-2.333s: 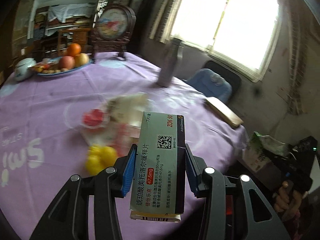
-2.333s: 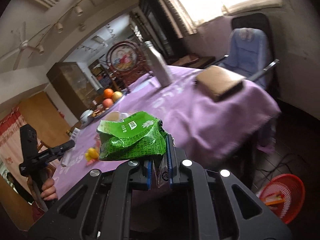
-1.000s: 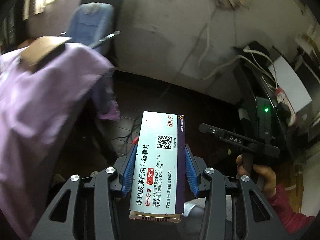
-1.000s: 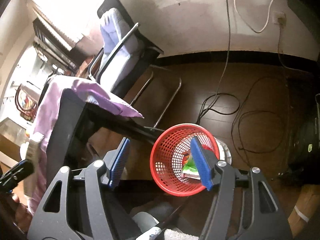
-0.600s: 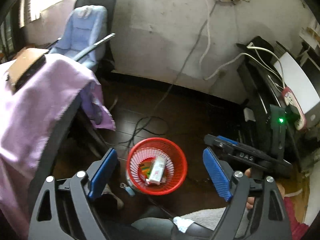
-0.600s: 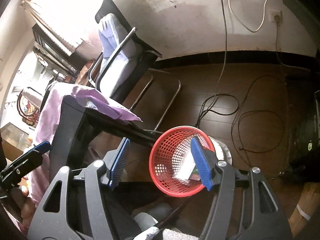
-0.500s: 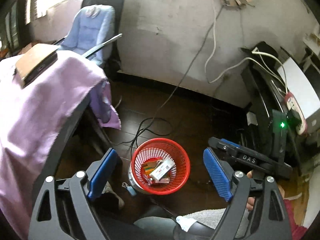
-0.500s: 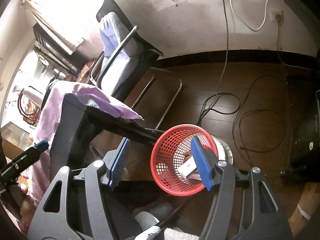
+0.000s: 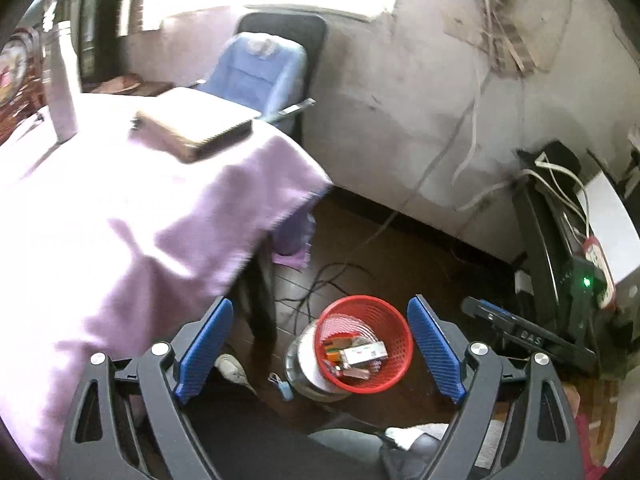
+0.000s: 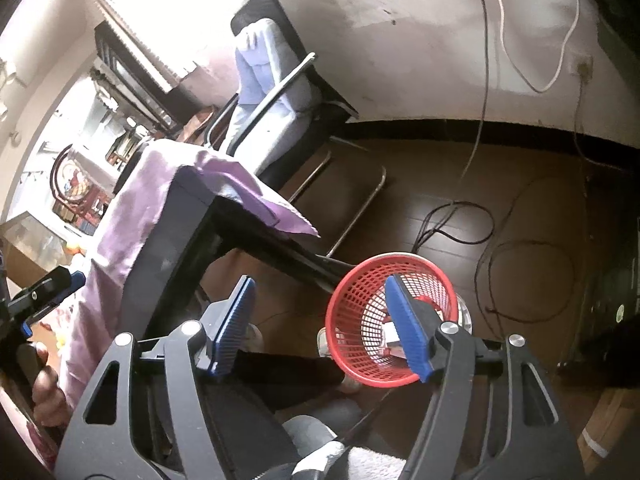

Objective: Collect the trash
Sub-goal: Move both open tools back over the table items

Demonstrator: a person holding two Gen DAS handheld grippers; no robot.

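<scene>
Change since earlier: both grippers have let go; the medicine box [image 9: 365, 353] that sat clamped between the left fingers and the green wrapper once pinched by the right ones have left the jaws, and the box now lies in the red basket [image 9: 394, 380].
Left gripper [image 9: 320, 350]: jaws have just been opening and stand wide, nothing between the blue pads [image 9: 434, 350].
Right gripper [image 10: 322, 330]: jaws have just been opening a little further, wide apart, nothing gripped; in the left view it shows beyond the left gripper's right-hand finger.
Red basket: on the dark wooden floor [image 9: 400, 264], framed between the left fingers and a little ahead of the tips; in the right view [image 10: 360, 292] its far side sits behind the right-hand fingertip.
Medicine box: white, lying flat and slightly tilted on top of the other colourful scraps inside the basket; in the right view only a pale corner [image 10: 390, 336] shows beside the right-hand pad.
Green wrapper: cannot tell it apart among the basket's contents.
Purple tablecloth [image 9: 120, 216]: ahead and to the left of the left-hand finger, draped over the table edge.
Brown book [image 9: 192, 130]: on the cloth, far beyond the left fingertips.
Metal bottle [image 9: 62, 88]: upright, farther left than the book.
Blue chair [image 9: 260, 72]: beyond the table, straight ahead of the fingers.
Black cables [image 10: 460, 220]: loose on the floor beyond the basket.
</scene>
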